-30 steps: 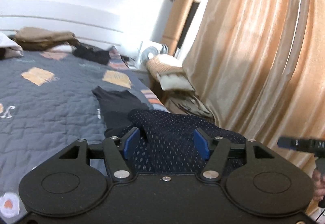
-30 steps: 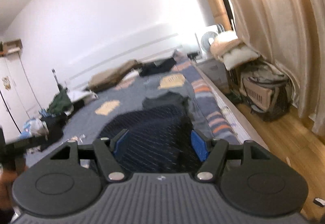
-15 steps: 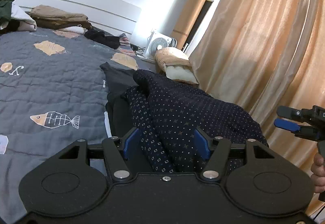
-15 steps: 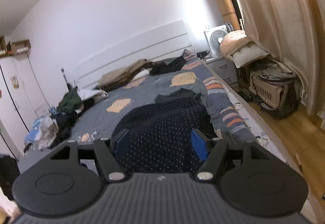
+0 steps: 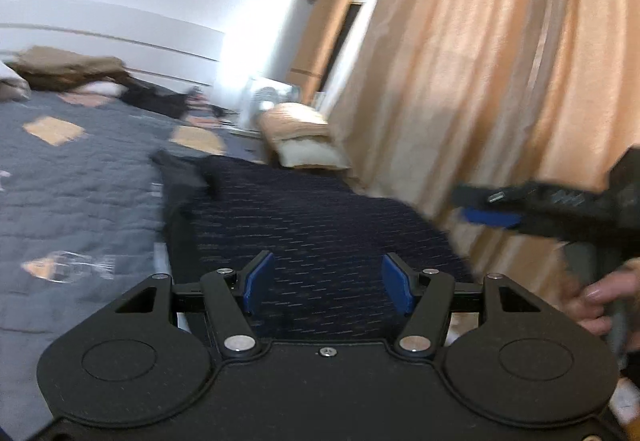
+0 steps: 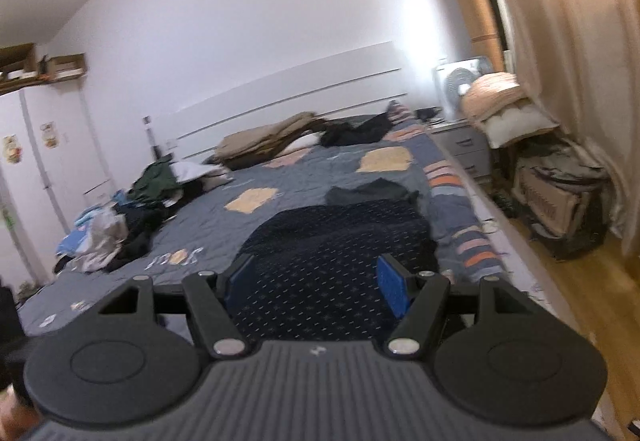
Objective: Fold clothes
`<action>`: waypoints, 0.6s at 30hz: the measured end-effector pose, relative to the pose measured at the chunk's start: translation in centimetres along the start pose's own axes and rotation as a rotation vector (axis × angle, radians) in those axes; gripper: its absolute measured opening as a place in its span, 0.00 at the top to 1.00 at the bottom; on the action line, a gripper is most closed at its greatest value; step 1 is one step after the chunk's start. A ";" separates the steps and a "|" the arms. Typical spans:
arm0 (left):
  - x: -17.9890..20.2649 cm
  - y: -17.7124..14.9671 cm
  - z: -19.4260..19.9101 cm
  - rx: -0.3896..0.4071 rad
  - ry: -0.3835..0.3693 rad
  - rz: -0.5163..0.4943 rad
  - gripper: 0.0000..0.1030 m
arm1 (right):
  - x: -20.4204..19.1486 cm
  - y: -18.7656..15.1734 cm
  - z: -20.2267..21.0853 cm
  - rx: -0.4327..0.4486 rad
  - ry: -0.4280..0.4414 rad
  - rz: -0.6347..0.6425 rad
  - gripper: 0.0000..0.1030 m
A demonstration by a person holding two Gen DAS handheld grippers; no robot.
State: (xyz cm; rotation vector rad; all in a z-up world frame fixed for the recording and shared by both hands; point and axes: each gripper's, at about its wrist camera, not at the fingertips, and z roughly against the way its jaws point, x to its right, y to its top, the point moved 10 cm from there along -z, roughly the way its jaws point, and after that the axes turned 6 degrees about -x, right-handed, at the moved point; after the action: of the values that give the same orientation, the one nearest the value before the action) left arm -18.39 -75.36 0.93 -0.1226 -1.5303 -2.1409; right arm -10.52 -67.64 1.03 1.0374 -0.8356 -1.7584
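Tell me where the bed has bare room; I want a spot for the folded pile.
The grey quilt lies bare mid-bed, bordered by the navy dotted garment, the tan folded stack by the headboard, and the loose clothes heap at its far side. That heap's edge is crowded, and so is the head end.

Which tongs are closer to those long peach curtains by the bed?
Right. The right tongs hover just in front of the peach curtains; the left tongs sit farther away, over the dark dotted garment.

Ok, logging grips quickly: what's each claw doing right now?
Left claw: open, nothing gripped, over the dotted navy garment.
Right claw: open, nothing gripped, over the same garment.
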 end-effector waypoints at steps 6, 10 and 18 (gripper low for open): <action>1.1 1.1 -1.1 -0.014 -0.122 0.052 0.39 | 1.2 -1.6 -0.8 0.005 0.124 -0.005 0.36; 0.0 2.5 -3.1 -0.021 -0.159 0.120 0.38 | 3.8 -3.0 -1.9 -0.018 0.145 -0.052 0.36; -1.5 5.6 -9.9 -0.076 -0.256 0.238 0.37 | 6.0 -4.4 -3.0 -0.053 0.170 -0.044 0.36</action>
State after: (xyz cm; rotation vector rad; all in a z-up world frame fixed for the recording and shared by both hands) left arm -12.49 -85.16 1.62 -0.5957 -1.4848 -2.0516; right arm -10.83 -71.87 -5.81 1.1593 -0.6623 -1.6925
